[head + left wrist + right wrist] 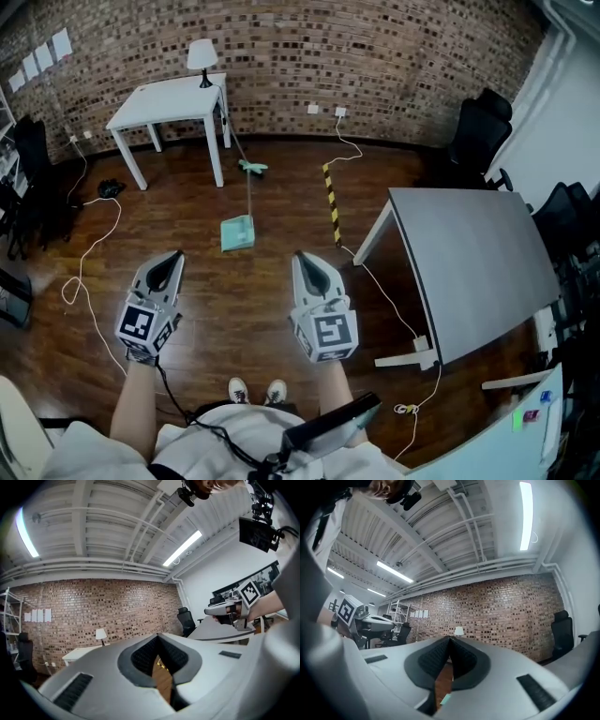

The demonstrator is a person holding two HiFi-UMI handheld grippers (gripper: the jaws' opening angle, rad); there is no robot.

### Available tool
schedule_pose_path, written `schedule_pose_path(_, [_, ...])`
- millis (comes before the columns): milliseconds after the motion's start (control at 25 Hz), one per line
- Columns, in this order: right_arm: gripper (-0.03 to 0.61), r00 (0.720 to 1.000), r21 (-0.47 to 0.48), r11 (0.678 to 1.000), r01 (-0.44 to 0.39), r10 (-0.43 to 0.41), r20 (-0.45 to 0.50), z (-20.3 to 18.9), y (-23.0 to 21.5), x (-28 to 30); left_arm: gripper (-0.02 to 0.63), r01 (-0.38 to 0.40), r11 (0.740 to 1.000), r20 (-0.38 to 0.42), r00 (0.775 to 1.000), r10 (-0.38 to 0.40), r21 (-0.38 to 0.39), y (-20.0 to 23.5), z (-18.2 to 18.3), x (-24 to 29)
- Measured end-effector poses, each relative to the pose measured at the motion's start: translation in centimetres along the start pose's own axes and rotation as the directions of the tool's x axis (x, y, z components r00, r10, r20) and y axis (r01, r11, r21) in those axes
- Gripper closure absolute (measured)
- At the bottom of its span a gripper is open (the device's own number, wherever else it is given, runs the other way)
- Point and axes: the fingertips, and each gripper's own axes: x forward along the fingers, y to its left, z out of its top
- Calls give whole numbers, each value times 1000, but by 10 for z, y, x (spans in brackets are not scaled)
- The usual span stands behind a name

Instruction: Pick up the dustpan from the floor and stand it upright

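- Left gripper point(172, 257): jaws pressed together with nothing between them, held level above the wooden floor point(234, 309) and pointing toward the brick wall point(375, 66).
- Ahead of it and a little to its right, there's the dustpan point(237, 232), lying flat on the floor and well apart from both grippers.
- The teal pan end is nearest the person. The long handle point(248, 199) runs straight away toward the wall, almost in line with the way the grippers point.
- The pan sits about midway between the two grippers, too even to call either one nearer. The handle leans a shade toward the right side.
- Right gripper point(302, 257): jaws together as well, and empty. The dustpan is ahead and to its left, and a sliver of teal shows low past the closed tips in the right gripper view.
- My read: picking it up calls for a reach forward and down with either gripper, and the jaws must open first. Since the handle lies end-on, closing across it looks like the natural grip.
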Motion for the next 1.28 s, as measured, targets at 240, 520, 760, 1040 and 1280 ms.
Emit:
schedule_pose_path(240, [601,999,-15,1000,24,-23,28,18,1,-2,611,5,1000,12,1000,-5,7,-3,9,-3])
schedule_pose_path(520, [601,1000,-35,999,9,-10,-13,18,3,8,611,33,999,28,999,-33,10,-10,14,8])
schedule_pose_path(760, [601,1000,-38,999,18,-18,-8,22,2,10,611,54,998,35,998,-55,16,-11,15,14])
schedule_pose_path(1040, [601,1000,-42,999,18,-19,-8,25,2,15,611,60,998,48,997,-61,11,-8,18,19])
schedule_pose_path(1280, [601,1000,-47,999,17,-17,-6,23,5,17,611,61,998,41,997,-61,16,-7,15,18])
